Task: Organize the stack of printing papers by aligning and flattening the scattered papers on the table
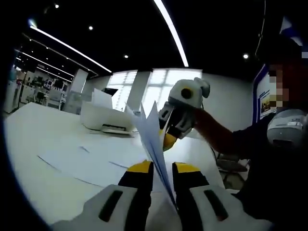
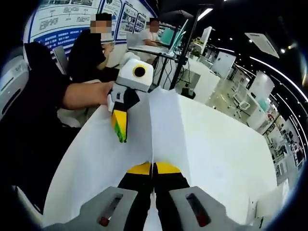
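Both tools — left tool (image 1: 162, 168), right tool (image 2: 153, 168) — clamp the thin white paper sheets (image 2: 192, 125): light, floppy, slippery — grip edges.

A dark ceiling with long strip lights (image 1: 173, 33) spans an open office with bright windows (image 1: 159, 79) and wall posters (image 2: 72, 19).

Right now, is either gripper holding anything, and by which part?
Both hold the thin stack of white printing papers, stood on edge. The left gripper pinches one edge; the right gripper pinches the opposite edge.
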